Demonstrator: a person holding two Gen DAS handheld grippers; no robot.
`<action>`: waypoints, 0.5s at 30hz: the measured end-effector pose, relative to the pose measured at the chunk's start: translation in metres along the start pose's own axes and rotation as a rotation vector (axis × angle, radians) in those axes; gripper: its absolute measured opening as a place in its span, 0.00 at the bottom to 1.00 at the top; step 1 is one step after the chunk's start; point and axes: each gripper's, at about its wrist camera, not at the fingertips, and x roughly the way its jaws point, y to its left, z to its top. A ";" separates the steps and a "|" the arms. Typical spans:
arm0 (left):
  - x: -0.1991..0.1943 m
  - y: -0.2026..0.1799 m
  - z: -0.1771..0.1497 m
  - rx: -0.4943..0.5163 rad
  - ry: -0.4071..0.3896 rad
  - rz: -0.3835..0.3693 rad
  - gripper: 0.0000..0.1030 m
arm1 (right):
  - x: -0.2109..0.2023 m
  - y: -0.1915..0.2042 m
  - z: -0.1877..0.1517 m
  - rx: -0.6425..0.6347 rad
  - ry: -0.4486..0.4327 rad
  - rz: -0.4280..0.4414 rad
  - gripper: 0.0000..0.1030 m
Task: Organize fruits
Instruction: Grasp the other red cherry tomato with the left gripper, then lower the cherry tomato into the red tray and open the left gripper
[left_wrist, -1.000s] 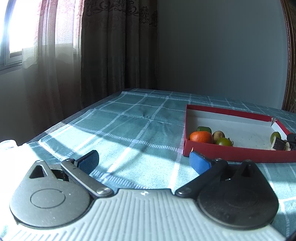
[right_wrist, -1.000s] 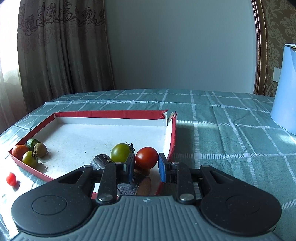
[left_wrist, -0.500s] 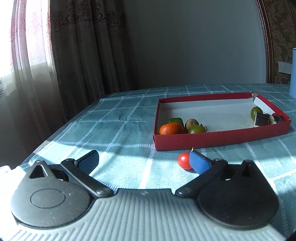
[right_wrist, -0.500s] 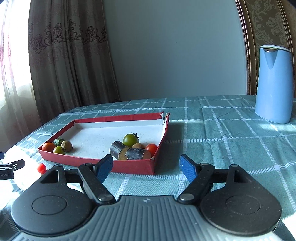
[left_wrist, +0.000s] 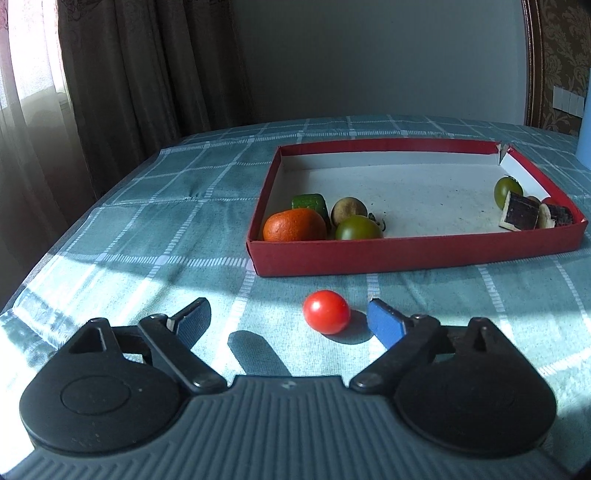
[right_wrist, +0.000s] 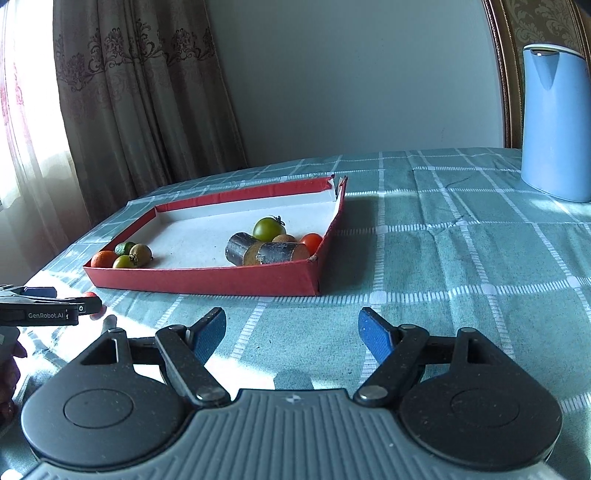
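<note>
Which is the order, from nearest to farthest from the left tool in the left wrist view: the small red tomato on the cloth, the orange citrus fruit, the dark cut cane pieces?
1. Small red tomato: on the cloth, between the open fingers of the left tool.
2. Orange citrus fruit: box's near left corner.
3. Dark cut cane pieces: box's right end.

Counts relative to the red box (left_wrist: 413, 254): inside, two green tomatoes (left_wrist: 358, 228) (left_wrist: 506, 189), one orange (left_wrist: 294, 225), one green block (left_wrist: 309, 203), one brown fruit (left_wrist: 349, 209), two dark logs (right_wrist: 267, 252), one red tomato (right_wrist: 312, 241). In front, one red cherry tomato (left_wrist: 326, 311). Beyond its right side, one blue kettle (right_wrist: 556, 123).
</note>
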 end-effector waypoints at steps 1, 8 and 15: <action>0.002 0.000 0.000 -0.005 0.005 -0.004 0.81 | 0.000 0.000 0.000 -0.002 0.002 0.001 0.76; 0.002 -0.002 0.002 -0.020 -0.002 -0.055 0.50 | 0.004 0.001 0.000 -0.009 0.021 -0.003 0.77; -0.001 -0.011 0.001 0.012 -0.017 -0.074 0.30 | 0.008 0.001 0.000 -0.010 0.044 -0.008 0.78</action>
